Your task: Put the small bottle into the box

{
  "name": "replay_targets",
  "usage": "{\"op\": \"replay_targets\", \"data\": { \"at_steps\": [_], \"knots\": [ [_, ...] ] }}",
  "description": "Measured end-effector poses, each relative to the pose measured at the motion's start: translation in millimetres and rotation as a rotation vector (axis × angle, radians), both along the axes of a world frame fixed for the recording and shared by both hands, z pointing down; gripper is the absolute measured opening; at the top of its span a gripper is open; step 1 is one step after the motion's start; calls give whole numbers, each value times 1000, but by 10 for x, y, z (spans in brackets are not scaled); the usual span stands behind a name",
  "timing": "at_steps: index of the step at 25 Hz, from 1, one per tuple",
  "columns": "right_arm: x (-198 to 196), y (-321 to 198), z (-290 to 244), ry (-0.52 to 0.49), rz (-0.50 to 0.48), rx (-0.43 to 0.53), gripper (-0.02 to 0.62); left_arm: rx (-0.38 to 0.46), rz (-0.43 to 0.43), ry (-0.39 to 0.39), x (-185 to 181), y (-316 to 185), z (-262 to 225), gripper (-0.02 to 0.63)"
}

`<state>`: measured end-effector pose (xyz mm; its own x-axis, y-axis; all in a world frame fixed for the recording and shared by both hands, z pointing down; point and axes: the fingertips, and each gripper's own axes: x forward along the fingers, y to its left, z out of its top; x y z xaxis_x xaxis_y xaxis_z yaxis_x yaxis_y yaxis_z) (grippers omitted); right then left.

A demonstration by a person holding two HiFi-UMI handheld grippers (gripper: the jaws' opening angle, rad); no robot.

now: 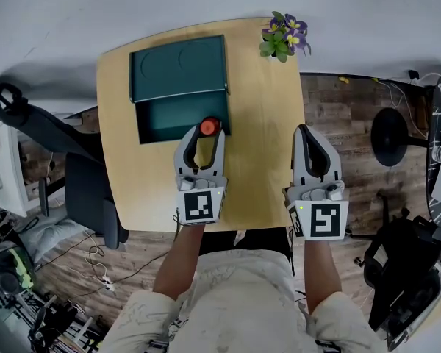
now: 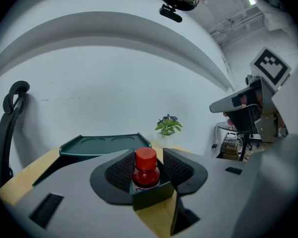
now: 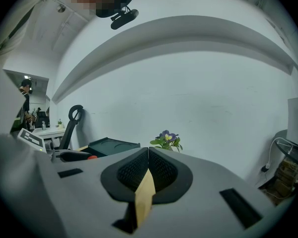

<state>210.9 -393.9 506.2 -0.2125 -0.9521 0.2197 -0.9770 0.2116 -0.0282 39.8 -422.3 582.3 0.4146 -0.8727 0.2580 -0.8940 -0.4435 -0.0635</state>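
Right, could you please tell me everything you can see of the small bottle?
The small bottle is squat and rounded, with a glossy dark red body and a bright red cap. A pale label low on it is mostly hidden. It stands upright in the near right corner of the open dark green box, whose wall covers its base. It sits between the jaws of the left tool, which stand apart with a slim gap showing, so nothing visibly grips it.

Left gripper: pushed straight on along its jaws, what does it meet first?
Probably the box's near corner, already between the open jaws; the small bottle stands right behind it. Depth is hard to judge.
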Motion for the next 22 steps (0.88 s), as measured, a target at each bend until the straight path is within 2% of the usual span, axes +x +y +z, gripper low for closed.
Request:
{"op": "replay_targets", "data": {
  "at_steps": [4,11,14,22],
  "knots": [
    [-7,24,-32,4,5,4,17,-15,12,-1,37,44,-16,218],
    [-84,102,-161,14,7,26,17,-6,7,13,-35,110,-117,221],
    [-148,156,-242,22,3,38,17,24,-16,41,-148,144,-203,221],
    [-413,339,-530,50,-7,79,17,24,-51,57,-559,348,-401,221]
  ]
}}
